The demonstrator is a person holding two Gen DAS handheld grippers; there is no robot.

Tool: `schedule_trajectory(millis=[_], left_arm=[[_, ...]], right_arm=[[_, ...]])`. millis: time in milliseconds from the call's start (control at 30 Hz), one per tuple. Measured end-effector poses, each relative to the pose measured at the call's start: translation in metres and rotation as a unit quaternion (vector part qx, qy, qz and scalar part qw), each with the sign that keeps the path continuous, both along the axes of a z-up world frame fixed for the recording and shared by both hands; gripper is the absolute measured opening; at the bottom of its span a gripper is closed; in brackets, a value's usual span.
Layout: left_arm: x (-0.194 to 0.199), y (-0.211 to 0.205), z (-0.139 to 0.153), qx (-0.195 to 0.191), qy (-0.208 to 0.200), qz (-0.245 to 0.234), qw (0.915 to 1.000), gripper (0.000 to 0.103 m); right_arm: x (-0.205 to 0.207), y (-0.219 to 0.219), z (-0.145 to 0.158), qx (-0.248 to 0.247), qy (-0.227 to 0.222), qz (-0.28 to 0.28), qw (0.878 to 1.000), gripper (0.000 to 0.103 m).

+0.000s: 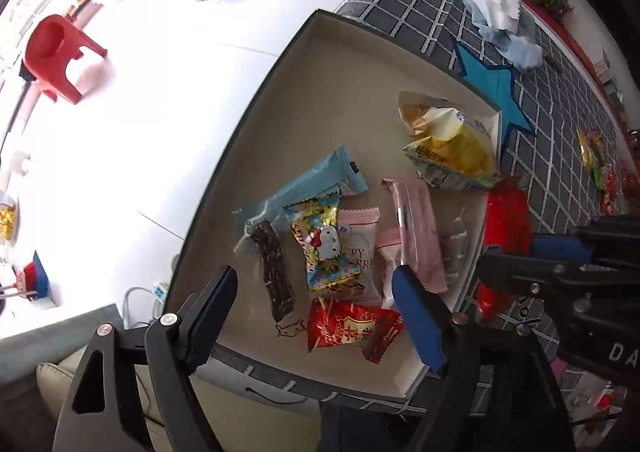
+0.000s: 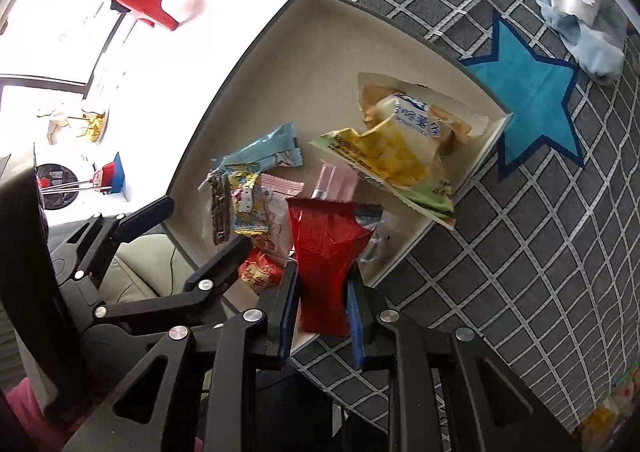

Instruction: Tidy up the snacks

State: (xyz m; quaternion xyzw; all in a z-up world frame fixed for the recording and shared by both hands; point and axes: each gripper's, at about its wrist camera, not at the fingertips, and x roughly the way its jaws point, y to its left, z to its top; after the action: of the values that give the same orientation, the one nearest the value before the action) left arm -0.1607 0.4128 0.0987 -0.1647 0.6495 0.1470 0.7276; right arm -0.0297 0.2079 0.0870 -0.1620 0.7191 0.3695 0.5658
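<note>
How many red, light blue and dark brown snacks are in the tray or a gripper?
Red: 2, the candy pack in the tray and the red packet in the right gripper
Light blue: 1, the long wrapper
Dark brown: 1, the chocolate bar
Total: 4
</note>
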Motion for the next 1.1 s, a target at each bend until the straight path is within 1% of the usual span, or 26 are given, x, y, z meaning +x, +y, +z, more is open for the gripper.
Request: schedule_trajectory(millis=[33, 67, 100, 133, 167, 233, 300, 367, 400, 433, 467, 567, 700, 933, 1100], left_arm=[[0.001, 0.001, -0.001, -0.002, 0.004, 0.002, 1.0000, 0.083], [0.001, 0.001, -0.001, -0.002, 0.005, 0.002, 1.0000, 0.084], [0.001, 0.001, 0.000, 0.000, 0.006, 0.002, 1.0000, 0.090], [0.002, 0.002, 0.001, 0.001, 0.004, 0.003, 1.0000, 0.094], [0.002, 0.002, 0.002, 0.001, 0.005, 0.004, 1.0000, 0.103], [0.003, 0.001, 0.002, 0.005, 0.011, 0.003, 0.9999, 0.103], [0.005, 0.000, 0.001, -0.002, 0.015, -0.004, 0.9999, 0.103], [0.007, -0.002, 0.004, 0.006, 0.015, -0.009, 0.9998, 0.103], [0.007, -0.003, 0.005, 0.009, 0.010, -0.013, 0.9998, 0.103], [0.007, -0.005, 0.008, 0.015, 0.003, -0.015, 0.9998, 0.103], [0.008, -0.006, 0.009, 0.023, 0.001, -0.019, 0.9996, 0.103], [0.009, -0.009, 0.010, 0.036, 0.002, -0.018, 0.9992, 0.103], [0.012, -0.008, 0.008, 0.035, 0.008, -0.008, 0.9993, 0.103], [0.014, -0.009, 0.006, 0.040, 0.017, -0.011, 0.9990, 0.103], [0.012, -0.011, 0.005, 0.036, 0.020, -0.010, 0.9991, 0.103]], right_arm=[[0.001, 0.001, -0.002, -0.001, -0.001, -0.001, 1.000, 0.043], [0.002, 0.002, -0.001, 0.002, -0.003, -0.003, 1.000, 0.056], [0.003, 0.001, 0.001, 0.005, -0.007, -0.004, 1.000, 0.078], [0.005, 0.001, 0.003, 0.011, -0.011, -0.005, 1.000, 0.080], [0.005, 0.002, 0.005, 0.013, -0.012, -0.004, 1.000, 0.080], [0.005, 0.004, 0.007, 0.015, -0.015, 0.003, 1.000, 0.080], [0.003, 0.005, 0.008, 0.015, -0.018, 0.006, 1.000, 0.080], [0.001, 0.005, 0.008, 0.014, -0.016, 0.008, 1.000, 0.080], [0.001, 0.004, 0.008, 0.012, -0.017, 0.008, 1.000, 0.082], [0.000, 0.003, 0.007, 0.010, -0.019, 0.009, 1.000, 0.100], [0.001, 0.001, 0.008, 0.010, -0.027, 0.007, 1.000, 0.103], [0.001, -0.002, 0.008, 0.003, -0.028, 0.003, 1.000, 0.103], [0.003, -0.008, 0.007, -0.005, -0.036, 0.002, 0.999, 0.103], [0.004, -0.012, 0.006, -0.007, -0.033, -0.003, 0.999, 0.103], [0.006, -0.013, 0.007, -0.008, -0.031, -0.008, 0.999, 0.103]])
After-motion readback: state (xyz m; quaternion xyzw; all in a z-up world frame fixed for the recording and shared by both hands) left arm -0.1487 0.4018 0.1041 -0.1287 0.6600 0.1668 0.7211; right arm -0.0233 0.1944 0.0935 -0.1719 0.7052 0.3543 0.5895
